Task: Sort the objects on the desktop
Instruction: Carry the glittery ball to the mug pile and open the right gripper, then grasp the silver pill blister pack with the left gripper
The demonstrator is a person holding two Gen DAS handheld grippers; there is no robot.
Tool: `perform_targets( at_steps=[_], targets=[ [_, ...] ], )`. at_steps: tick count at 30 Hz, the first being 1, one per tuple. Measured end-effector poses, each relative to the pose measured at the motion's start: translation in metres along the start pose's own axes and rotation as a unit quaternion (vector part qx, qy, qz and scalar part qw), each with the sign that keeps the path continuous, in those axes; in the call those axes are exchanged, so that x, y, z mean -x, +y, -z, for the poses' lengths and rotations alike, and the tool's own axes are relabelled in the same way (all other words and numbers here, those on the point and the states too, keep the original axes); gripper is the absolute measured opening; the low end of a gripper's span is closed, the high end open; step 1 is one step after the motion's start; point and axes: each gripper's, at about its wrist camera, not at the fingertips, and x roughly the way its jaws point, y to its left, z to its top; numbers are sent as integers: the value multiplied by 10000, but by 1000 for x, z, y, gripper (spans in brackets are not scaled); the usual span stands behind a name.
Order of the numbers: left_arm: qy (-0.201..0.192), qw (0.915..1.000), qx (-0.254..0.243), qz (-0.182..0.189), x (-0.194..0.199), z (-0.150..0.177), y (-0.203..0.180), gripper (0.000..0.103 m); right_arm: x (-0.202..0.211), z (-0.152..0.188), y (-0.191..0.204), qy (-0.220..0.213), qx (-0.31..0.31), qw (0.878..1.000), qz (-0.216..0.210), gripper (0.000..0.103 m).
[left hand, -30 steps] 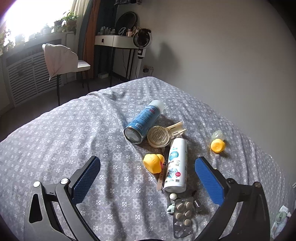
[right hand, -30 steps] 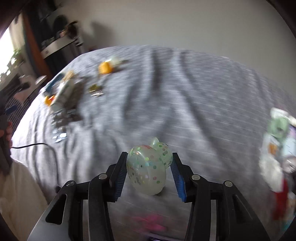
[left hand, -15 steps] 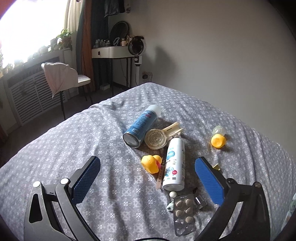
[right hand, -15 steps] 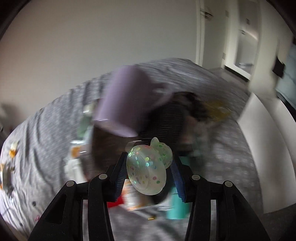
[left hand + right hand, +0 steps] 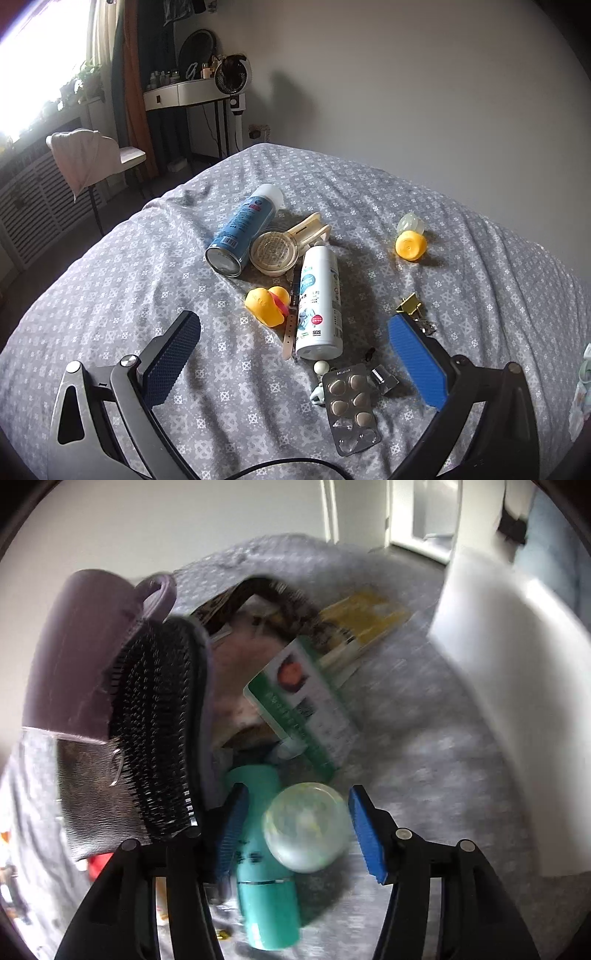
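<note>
My left gripper (image 5: 295, 354) is open and empty above the grey patterned bedspread (image 5: 110, 280). Ahead of it lie a blue spray can (image 5: 242, 230), a white spray bottle (image 5: 318, 302), a yellow rubber duck (image 5: 266, 305), a round beige strainer (image 5: 274, 252), a pill blister (image 5: 351, 404), a gold binder clip (image 5: 408, 306) and a yellow-capped toy (image 5: 410, 242). My right gripper (image 5: 295, 834) is open. The translucent speckled ball toy (image 5: 306, 827) sits loose between its fingers, over a teal bottle (image 5: 264, 878), apart from both pads.
In the right wrist view a pile holds a black hairbrush (image 5: 159, 734), a lilac mug (image 5: 85, 657), a green-and-white box (image 5: 303, 705) and a yellow packet (image 5: 365, 620). A white piece of furniture (image 5: 517, 686) stands right of the bed. A chair (image 5: 92, 158) and dressing table (image 5: 192, 92) stand beyond the bed.
My right gripper swung over to the pile, opened and let go of the speckled ball toy. My left gripper has risen and pulled back slightly, still open.
</note>
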Motion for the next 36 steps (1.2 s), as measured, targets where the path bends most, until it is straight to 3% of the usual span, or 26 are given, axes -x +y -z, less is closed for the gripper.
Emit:
perform_targets(
  at_steps=[2,4,7,9,11,13,16,19,24,27,31,32,36],
  targets=[
    [-20,9997,215,69,2,-1,10,103,34,4,5,-459,10,9989,54,55],
    [-27,9987,493,108,3,-3,21,103,74,12,17,-932,12,9955,-171,57],
    [119,9959,894,73,-2,-4,37,103,115,29,36,-1361,115,9861,-950,73],
    [426,9956,835,53,-14,-3,35,103,129,45,46,-1514,225,9779,-1427,81],
    [1023,9935,436,238,-34,0,21,103,142,65,65,-1543,389,9715,-1756,82],
    [1714,9841,-157,445,-55,7,-4,103,142,73,80,-1562,541,9681,-1884,83],
    [2279,9670,-1081,367,-75,25,-39,103,129,81,95,-1420,698,9701,-1839,83],
    [2380,9607,-1414,176,-84,35,-54,103,128,84,94,-1380,595,9702,-1901,83],
    [2712,9517,-1433,92,-112,60,-70,103,102,73,65,-1197,-106,9723,-2006,83],
    [2524,9563,-1477,44,-112,65,-77,103,95,70,53,-1210,-384,9701,-2070,83],
    [2550,9579,-1303,212,-112,66,-71,102,92,70,51,-1212,-485,9686,-2118,83],
    [2497,9592,-1312,216,-110,66,-71,99,93,71,53,-1220,-483,9685,-2117,83],
    [2235,9647,-1382,154,-96,65,-71,54,94,72,61,-1248,-329,9697,-2073,83]
  ],
)
